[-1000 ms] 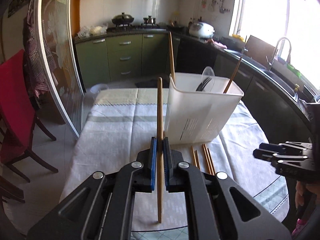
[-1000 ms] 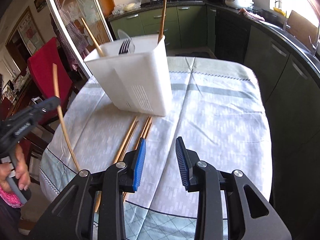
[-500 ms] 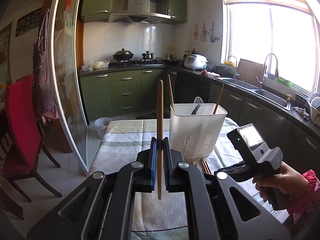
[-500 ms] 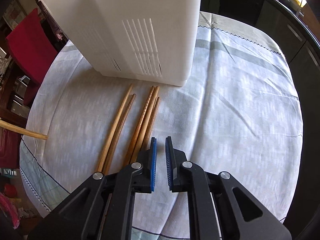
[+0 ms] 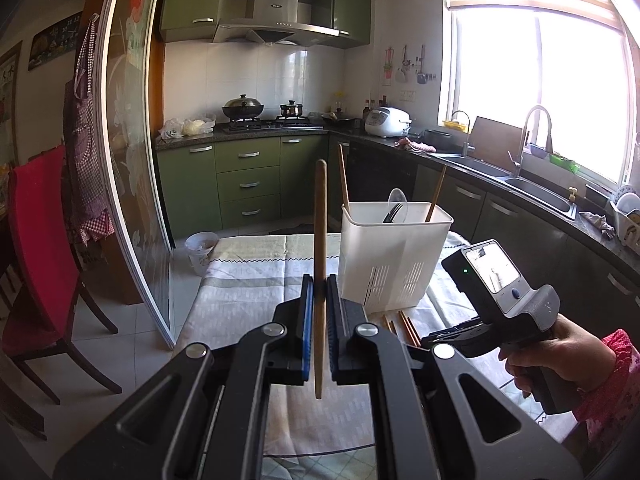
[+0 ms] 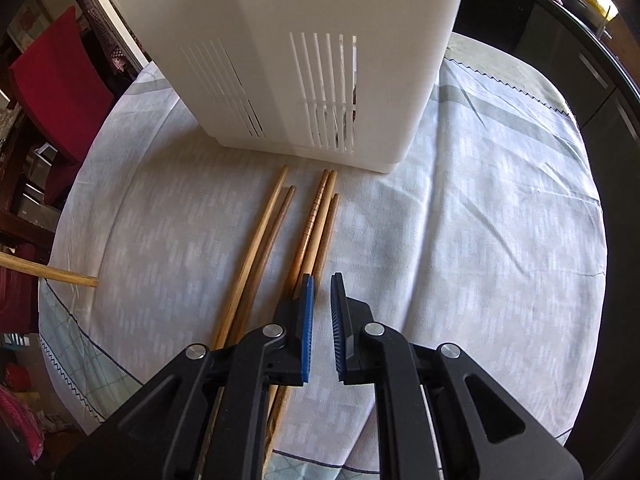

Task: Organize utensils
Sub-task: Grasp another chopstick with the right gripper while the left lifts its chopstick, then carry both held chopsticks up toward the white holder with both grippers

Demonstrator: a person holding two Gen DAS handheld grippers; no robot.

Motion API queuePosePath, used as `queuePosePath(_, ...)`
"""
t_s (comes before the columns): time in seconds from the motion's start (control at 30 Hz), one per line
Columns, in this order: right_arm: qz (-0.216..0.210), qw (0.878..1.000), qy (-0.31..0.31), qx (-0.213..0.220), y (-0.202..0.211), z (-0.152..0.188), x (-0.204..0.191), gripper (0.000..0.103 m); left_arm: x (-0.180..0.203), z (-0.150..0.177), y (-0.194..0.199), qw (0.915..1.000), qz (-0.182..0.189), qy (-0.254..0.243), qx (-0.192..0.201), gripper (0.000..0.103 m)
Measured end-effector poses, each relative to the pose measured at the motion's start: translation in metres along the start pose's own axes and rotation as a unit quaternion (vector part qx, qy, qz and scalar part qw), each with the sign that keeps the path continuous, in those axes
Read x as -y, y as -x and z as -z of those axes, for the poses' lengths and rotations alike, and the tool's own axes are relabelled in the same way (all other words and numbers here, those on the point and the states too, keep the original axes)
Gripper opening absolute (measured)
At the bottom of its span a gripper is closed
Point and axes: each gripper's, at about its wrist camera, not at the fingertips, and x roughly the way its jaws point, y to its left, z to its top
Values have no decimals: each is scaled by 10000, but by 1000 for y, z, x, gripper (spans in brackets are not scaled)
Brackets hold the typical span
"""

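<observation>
While the left gripper [image 5: 318,320] pinches one wooden chopstick [image 5: 320,240] upright between its blue pads, the white utensil caddy [image 5: 394,256] stands on the clothed table [image 5: 240,292] at about one o'clock from it, already holding two chopsticks, a fork and a spoon. To do this step well, I would carry the stick over the caddy's rim, keep it near vertical, lower its foot inside a compartment and only then let go, so it does not tip out. The right gripper's body, in a hand [image 5: 560,352], sits at three o'clock, low by the table.

In the right wrist view the right gripper [image 6: 322,320] has its jaws drawn nearly together with nothing between them; they have just been closing. It points steeply down at the cloth, and five loose chopsticks [image 6: 308,232] lie at eleven to twelve o'clock, tips toward the caddy [image 6: 304,60]. Its left pad lies over the nearest stick, so I judge it must reopen and straddle a single stick before squeezing
</observation>
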Motion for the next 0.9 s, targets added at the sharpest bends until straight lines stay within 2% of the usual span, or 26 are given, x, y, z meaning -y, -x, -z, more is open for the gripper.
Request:
queuePosePath(0.2, 186, 9996, 123, -146, -10, -5, -13, 10, -2, 1, -1, 10000, 7, 5, -42, 6)
queuePosePath(0.37, 210, 9997, 101, -60, -10, -9, -19, 7, -2, -1, -1, 10000, 51, 18, -79, 6)
queuePosePath(0.5, -77, 9992, -11, 404, 17, 0, -10, 6, -2, -3, 0, 9999, 83, 24, -119, 6)
queuePosePath(0.6, -249, 9957, -45, 889, 53, 10, -6, 6, -1, -6, 0, 9998, 138, 38, -163, 6)
queuePosePath(0.77, -562, 9806, -100, 1876, 127, 39, 10, 6, -2, -11, 3, 9996, 182, 80, -208, 6)
queuePosePath(0.9, -576, 9694, -73, 2384, 167, 63, 18, 6, -1, -17, 7, 9996, 179, 75, -217, 6)
